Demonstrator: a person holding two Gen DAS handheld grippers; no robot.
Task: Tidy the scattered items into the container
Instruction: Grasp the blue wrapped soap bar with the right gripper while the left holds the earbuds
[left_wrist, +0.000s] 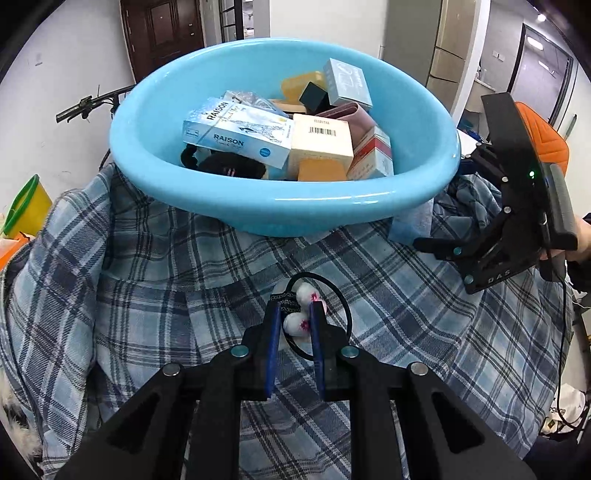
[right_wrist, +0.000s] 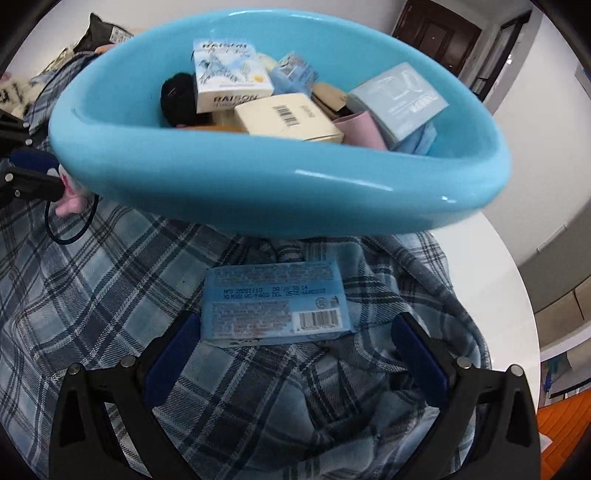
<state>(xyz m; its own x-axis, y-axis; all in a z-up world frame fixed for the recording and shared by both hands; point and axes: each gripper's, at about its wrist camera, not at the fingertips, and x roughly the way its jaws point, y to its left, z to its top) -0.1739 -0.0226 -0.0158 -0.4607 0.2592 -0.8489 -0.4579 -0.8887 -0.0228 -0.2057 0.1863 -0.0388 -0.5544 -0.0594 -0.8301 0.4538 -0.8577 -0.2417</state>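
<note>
A light blue basin (left_wrist: 280, 206) full of small boxes and a black hair item stands on a plaid cloth; it also shows in the right wrist view (right_wrist: 258, 184). My left gripper (left_wrist: 295, 314) is shut on a hair tie with white-and-pink pompoms (left_wrist: 301, 321) and a black elastic loop, low over the cloth in front of the basin. My right gripper (right_wrist: 295, 332) is open, its blue pads on either side of a blue tissue pack (right_wrist: 277, 302) lying on the cloth. The right gripper also shows at the right of the left wrist view (left_wrist: 436, 243).
The blue plaid cloth (left_wrist: 147, 295) covers a white round table (right_wrist: 509, 280). A yellow-green container (left_wrist: 26, 206) stands at the far left. An orange seat (left_wrist: 543, 136) is behind the right gripper. A bicycle handlebar (left_wrist: 81, 107) is by the wall.
</note>
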